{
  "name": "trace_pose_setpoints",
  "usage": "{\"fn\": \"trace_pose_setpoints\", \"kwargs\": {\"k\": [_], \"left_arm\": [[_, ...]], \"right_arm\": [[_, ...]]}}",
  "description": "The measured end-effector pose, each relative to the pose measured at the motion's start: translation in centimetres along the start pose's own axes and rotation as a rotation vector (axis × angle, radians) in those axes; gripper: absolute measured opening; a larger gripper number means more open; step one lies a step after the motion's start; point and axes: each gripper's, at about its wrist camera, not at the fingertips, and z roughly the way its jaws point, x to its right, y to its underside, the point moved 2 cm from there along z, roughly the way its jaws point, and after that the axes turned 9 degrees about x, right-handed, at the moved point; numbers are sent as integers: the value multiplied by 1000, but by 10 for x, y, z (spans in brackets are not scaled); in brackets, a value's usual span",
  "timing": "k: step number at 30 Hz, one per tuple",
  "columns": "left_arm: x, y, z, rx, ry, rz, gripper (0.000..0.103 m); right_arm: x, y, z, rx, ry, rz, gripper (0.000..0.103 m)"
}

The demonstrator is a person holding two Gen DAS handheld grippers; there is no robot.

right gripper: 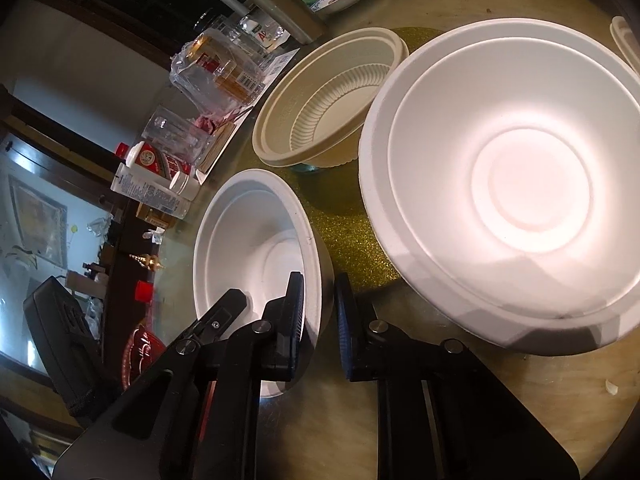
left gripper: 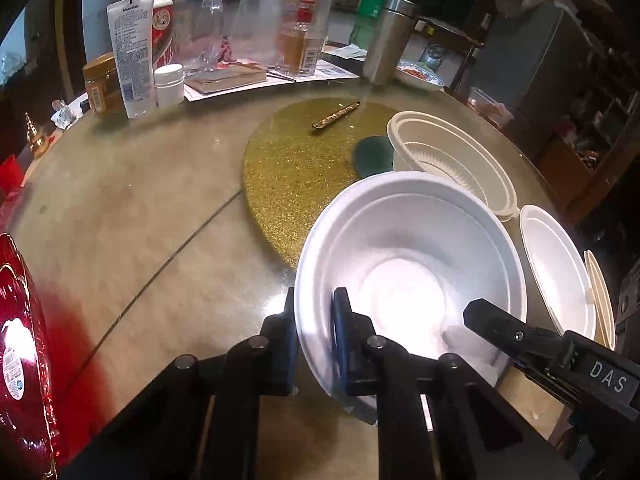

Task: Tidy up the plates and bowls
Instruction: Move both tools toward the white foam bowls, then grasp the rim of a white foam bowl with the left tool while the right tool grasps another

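since the white bowl (left gripper: 408, 264) looks light, thin and crushable, its rim suits; both the left hand-held gripper (left gripper: 314, 340) and the right hand-held gripper (right gripper: 320, 320) pinch that rim.

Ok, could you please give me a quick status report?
Left claw clamped on white bowl rim. Right claw straddling opposite rim, grip unclear. Nearby: second white bowl and ribbed cream bowl, nothing blocking.
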Motion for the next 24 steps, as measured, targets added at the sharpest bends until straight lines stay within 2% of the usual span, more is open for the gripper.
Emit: {"fn": "trace_pose_setpoints", "kwargs": {"k": [9,24], "left_arm": [[-8,-3,-1,-1,71,-63,11],[4,-3,-9,77,49,5,11]], "right_arm": [[-1,1,-3,8,-32,1,15],[3,0,-6,27,-21,0,11]]}}
